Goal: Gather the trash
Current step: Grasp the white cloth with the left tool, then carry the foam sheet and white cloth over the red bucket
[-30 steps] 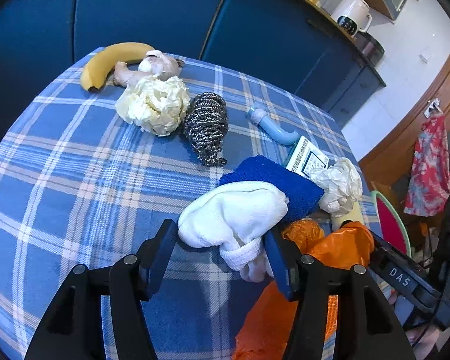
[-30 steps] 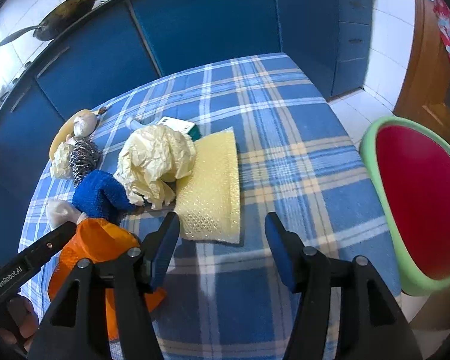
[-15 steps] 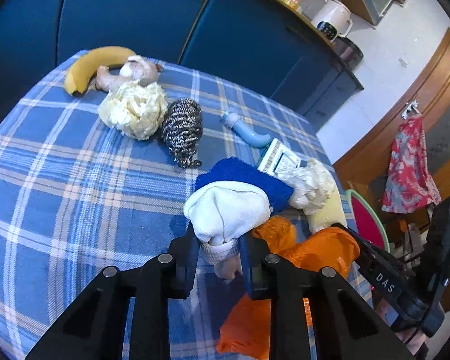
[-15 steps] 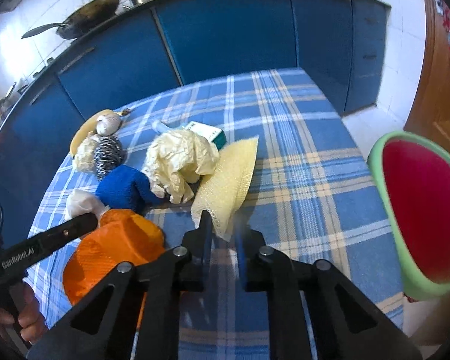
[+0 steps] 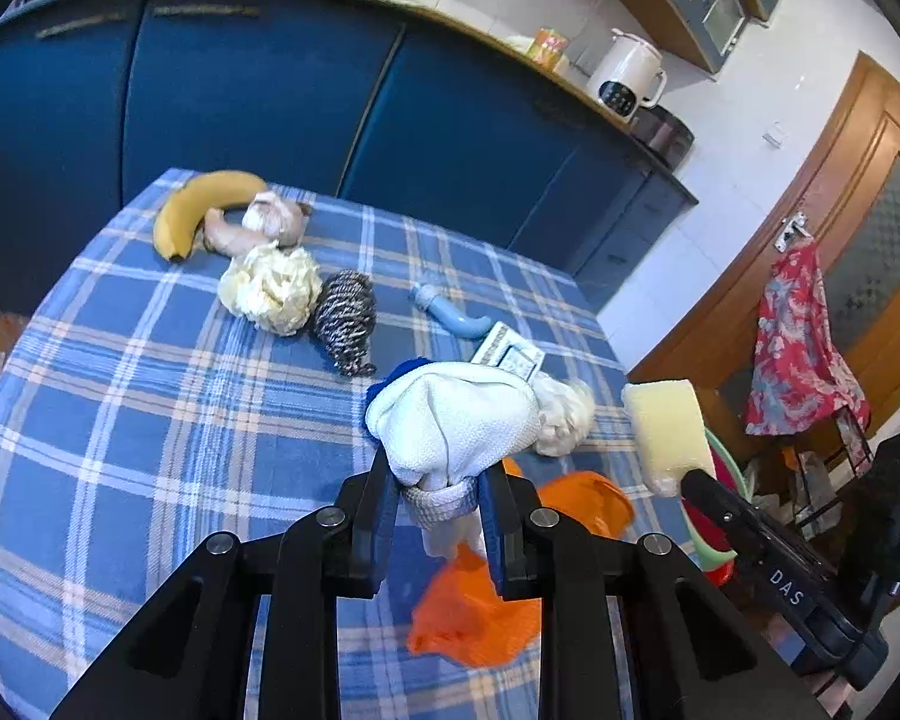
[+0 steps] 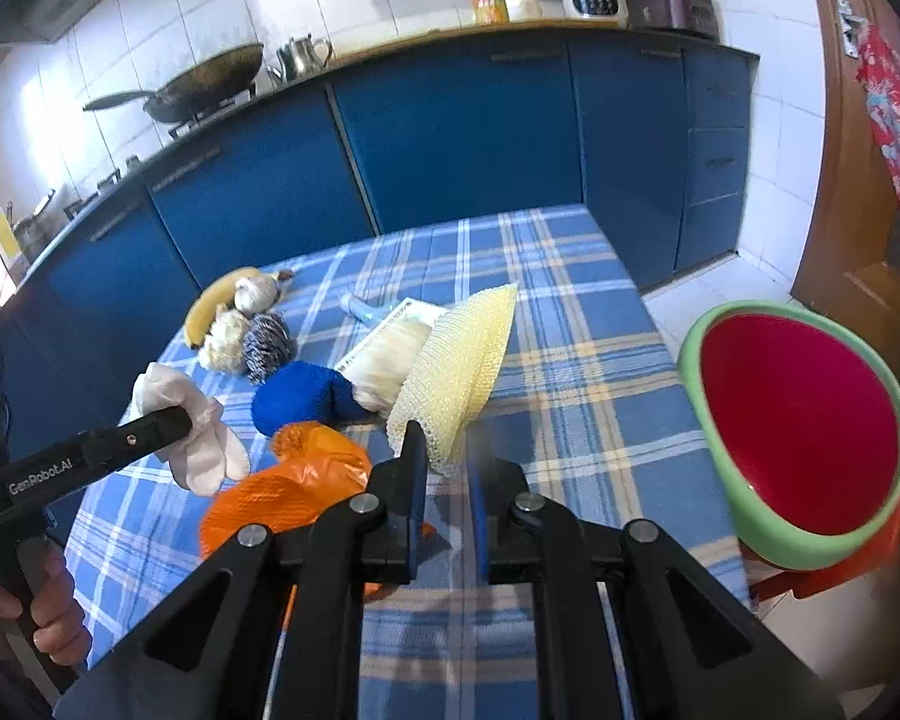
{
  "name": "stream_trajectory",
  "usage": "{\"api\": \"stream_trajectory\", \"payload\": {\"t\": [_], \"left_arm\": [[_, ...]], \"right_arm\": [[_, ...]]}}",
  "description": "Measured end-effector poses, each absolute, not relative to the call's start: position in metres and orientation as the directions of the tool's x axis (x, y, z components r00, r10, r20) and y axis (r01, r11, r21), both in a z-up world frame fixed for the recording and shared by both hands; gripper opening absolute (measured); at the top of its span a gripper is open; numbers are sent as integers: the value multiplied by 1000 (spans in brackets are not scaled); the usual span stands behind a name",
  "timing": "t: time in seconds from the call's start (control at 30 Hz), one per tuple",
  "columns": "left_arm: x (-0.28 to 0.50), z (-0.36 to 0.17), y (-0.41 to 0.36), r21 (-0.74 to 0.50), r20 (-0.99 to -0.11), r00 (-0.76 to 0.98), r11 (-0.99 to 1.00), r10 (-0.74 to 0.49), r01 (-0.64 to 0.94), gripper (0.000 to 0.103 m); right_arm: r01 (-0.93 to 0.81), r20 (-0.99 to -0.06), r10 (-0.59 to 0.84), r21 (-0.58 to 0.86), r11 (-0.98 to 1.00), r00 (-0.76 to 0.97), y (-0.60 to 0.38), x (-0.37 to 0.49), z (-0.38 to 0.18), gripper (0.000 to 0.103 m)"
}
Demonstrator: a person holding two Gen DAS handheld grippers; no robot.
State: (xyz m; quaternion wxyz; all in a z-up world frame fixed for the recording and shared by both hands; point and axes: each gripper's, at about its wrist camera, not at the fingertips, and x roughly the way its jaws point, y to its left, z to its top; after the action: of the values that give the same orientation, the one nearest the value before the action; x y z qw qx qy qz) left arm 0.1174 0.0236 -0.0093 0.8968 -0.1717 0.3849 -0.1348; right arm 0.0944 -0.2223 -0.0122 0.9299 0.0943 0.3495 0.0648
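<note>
My right tongs (image 6: pixel 447 468) are pinched on the near corner of the yellow mesh (image 6: pixel 459 372), which stands up and away from them, its long axis running forward and a little right, clear of the bench (image 6: pixel 570 372). My left tongs (image 5: pixel 441 501) are clamped on the cuff of the white cloth (image 5: pixel 456 426), which bulges up above the fingers and also looks lifted off the bench.

The relation I judge the coming move to turn on is where the basin (image 6: pixel 798 432) sits. It is off the bench edge, to the right of the mesh and tilted so its red inside faces my right tongs. Nothing lies between mesh and basin — so the right hand is plainly the nearer one and I would swing it rightward first. From the left view the basin shows only as a sliver beyond the right tongs, so the cloth has the longer way to go, across the orange bag (image 6: pixel 288 492).

That bag lies flat just left of the mesh. Beyond it, going away from the basin: the blue cloth (image 6: pixel 297 399), a crumpled paper (image 6: pixel 390 363), a small box — then the scourer (image 5: pixel 345 321), another paper wad (image 5: pixel 270 294), and farthest the banana (image 5: pixel 201 207).
</note>
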Motion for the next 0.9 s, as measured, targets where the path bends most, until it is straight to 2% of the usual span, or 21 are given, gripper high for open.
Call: {"api": "stream_trajectory", "payload": {"t": [0.47,0.9], "left_arm": [[92,33,-10,-374,-592,693,902,-412,216,25],[102,43,-86,-331,-606,640,881,-473,339,25]], "right_arm": [[-35,-561,166,237,971,811,-245,48,22,15],[90,-542,91,297,951,836,-316,27,16,15]]}}
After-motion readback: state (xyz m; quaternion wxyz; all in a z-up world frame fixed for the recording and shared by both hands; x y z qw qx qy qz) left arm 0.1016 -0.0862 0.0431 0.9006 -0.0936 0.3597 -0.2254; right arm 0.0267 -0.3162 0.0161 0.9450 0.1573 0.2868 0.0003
